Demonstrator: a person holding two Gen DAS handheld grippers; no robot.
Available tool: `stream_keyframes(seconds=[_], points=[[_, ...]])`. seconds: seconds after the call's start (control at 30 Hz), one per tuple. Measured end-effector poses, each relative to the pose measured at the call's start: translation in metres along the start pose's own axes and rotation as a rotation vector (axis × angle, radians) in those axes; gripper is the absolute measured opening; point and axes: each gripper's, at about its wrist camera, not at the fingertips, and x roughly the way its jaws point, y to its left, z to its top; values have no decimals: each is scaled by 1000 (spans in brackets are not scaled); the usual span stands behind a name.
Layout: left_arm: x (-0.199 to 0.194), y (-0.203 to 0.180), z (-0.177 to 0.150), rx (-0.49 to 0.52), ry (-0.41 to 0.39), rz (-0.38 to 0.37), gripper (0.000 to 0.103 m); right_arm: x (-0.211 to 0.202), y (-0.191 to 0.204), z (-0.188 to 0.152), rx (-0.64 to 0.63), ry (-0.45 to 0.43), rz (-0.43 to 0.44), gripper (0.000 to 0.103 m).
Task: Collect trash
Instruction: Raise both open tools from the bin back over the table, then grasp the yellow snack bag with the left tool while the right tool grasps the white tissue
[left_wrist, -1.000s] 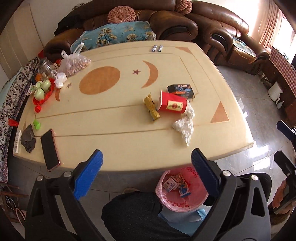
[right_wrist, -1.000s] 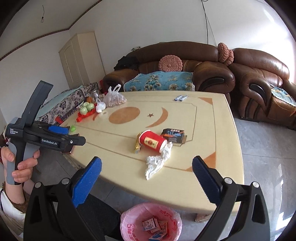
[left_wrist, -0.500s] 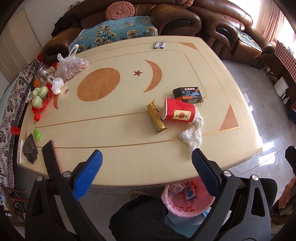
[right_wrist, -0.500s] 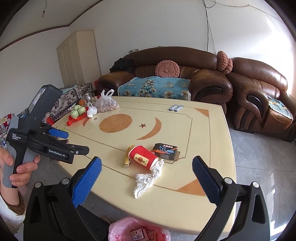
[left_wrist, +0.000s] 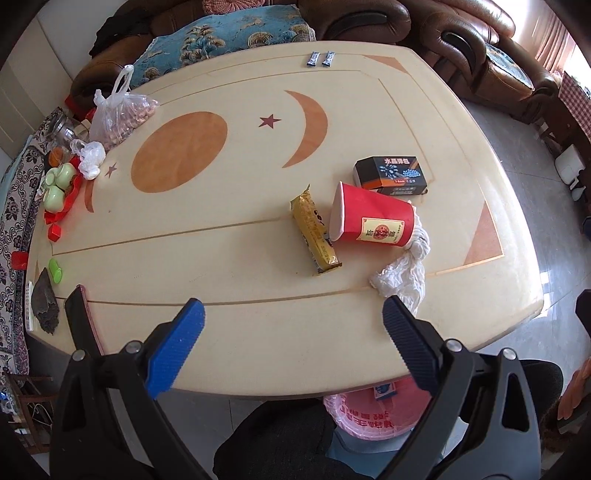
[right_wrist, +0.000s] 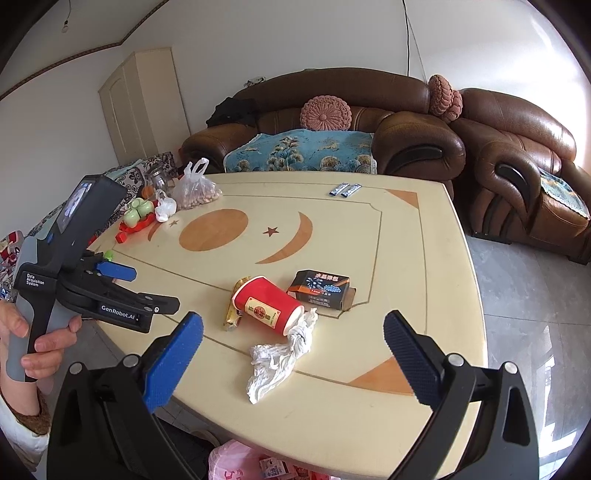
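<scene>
A red paper cup (left_wrist: 373, 219) (right_wrist: 267, 304) lies on its side on the cream table (left_wrist: 221, 258). A gold snack wrapper (left_wrist: 314, 230) (right_wrist: 232, 314) lies left of it, a crumpled white tissue (left_wrist: 402, 269) (right_wrist: 280, 356) at its base, and a black box (left_wrist: 389, 175) (right_wrist: 321, 286) behind it. A pink-lined bin (left_wrist: 369, 413) (right_wrist: 236, 461) holding small cartons sits below the table's near edge. My left gripper (left_wrist: 291, 339) is open and empty above the near edge. My right gripper (right_wrist: 291, 354) is open and empty, in front of the tissue.
A phone (left_wrist: 79, 317), a dark rag (left_wrist: 44, 302), green cups on a red tray (left_wrist: 59, 188), a bag of nuts (left_wrist: 118, 114) and a jar crowd the table's left side. Two small packets (left_wrist: 319, 58) lie at the far edge. Brown sofas (right_wrist: 332, 118) stand behind.
Both grippers have moved forward over the table toward the cup and tissue. The bin has slid mostly out of sight under the near edge. Both stay open.
</scene>
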Motion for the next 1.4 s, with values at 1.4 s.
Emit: stream_keyframes(seconds=[1.4], points=[[154,6,47,-26,171,-36,81,200,-7,-64,-30,215,-91,64]])
